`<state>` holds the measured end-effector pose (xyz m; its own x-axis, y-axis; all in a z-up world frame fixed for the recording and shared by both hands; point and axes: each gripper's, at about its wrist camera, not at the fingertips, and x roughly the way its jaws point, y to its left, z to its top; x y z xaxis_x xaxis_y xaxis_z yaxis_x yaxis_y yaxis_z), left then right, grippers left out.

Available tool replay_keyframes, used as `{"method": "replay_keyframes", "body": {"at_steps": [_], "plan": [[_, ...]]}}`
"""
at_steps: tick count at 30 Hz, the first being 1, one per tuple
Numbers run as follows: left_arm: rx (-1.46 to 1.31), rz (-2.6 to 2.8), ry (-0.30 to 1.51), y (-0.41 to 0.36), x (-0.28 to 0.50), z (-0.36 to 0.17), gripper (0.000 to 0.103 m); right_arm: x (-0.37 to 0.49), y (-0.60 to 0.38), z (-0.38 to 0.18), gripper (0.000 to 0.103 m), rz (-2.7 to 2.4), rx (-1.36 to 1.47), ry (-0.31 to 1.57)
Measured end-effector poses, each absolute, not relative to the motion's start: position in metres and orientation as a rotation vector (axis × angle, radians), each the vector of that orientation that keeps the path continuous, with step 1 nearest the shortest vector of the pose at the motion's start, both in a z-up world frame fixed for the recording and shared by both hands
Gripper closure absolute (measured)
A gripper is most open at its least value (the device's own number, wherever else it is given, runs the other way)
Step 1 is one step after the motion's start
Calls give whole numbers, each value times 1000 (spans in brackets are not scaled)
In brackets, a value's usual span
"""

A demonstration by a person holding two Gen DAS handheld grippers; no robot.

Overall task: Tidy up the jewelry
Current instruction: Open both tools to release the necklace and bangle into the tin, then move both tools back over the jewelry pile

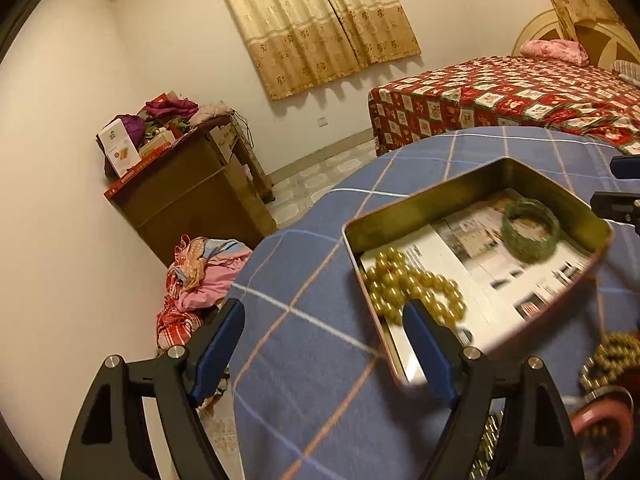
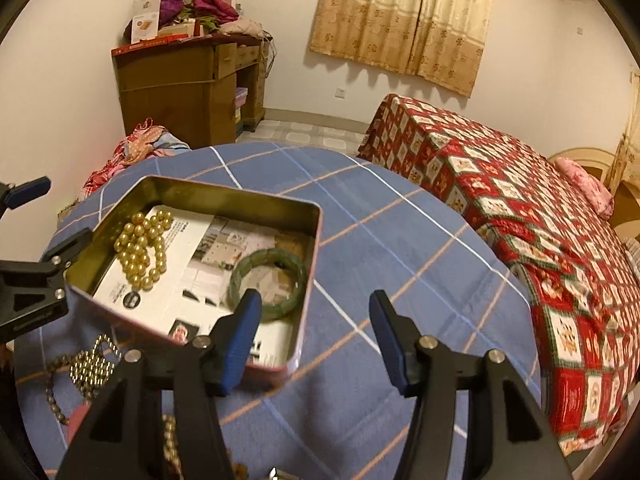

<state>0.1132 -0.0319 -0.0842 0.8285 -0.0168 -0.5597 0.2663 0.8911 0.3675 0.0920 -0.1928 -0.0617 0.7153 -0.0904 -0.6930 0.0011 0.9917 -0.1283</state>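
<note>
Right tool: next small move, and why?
Probably swing the right tool, open and empty, back left toward the loose bead chains on the cloth beside the tin. The pearl strand and green bangle already lie inside.

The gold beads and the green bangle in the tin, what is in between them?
Only printed paper lining the tin. No other jewelry lies between the gold beads and the green bangle. The right wrist view shows it best.

The premises were a home bedroom: a bed under a red patchwork quilt (image 2: 520,216), beige patterned curtains (image 2: 404,16), and a cluttered brown wooden cabinet (image 2: 176,92) were observed.
</note>
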Motion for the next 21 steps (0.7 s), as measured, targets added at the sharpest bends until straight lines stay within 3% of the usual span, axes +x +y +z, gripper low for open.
{"method": "replay_keyframes", "body": {"at_steps": [21], "plan": [[397, -155, 656, -22, 47, -117, 22, -17, -198, -94, 40, -80, 30, 864]]}}
